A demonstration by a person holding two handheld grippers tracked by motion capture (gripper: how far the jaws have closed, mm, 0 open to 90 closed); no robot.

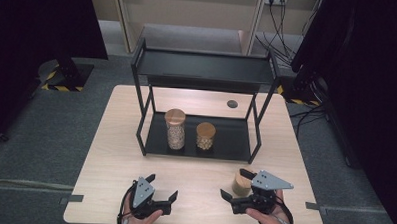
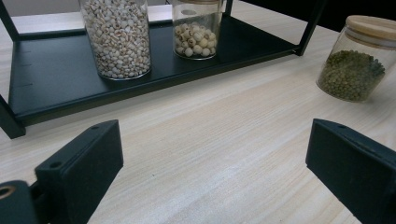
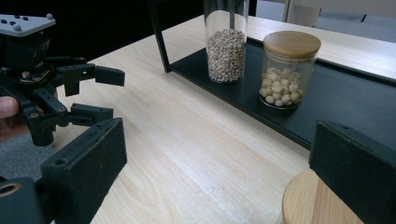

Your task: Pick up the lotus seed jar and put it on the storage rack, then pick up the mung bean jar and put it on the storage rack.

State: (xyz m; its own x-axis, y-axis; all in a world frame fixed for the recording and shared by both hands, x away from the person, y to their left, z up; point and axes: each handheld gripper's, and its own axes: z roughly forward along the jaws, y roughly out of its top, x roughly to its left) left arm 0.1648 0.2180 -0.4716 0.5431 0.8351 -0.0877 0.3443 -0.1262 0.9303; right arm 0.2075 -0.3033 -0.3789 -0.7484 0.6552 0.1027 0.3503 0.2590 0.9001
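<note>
Two jars (image 1: 175, 128) on shelf (image 1: 230, 138), third jar (image 1: 242, 184) before it.

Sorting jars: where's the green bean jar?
The green bean jar stands on the table's near right, outside the rack, beside the right tongs.

Wooden table (image 1: 110, 154) carries black rack (image 1: 238, 143), green-bean jar (image 2: 356, 58).

both hands low, left gripper (image 1: 160, 187) and right gripper (image 1: 234, 184) with jaws apart.
</note>
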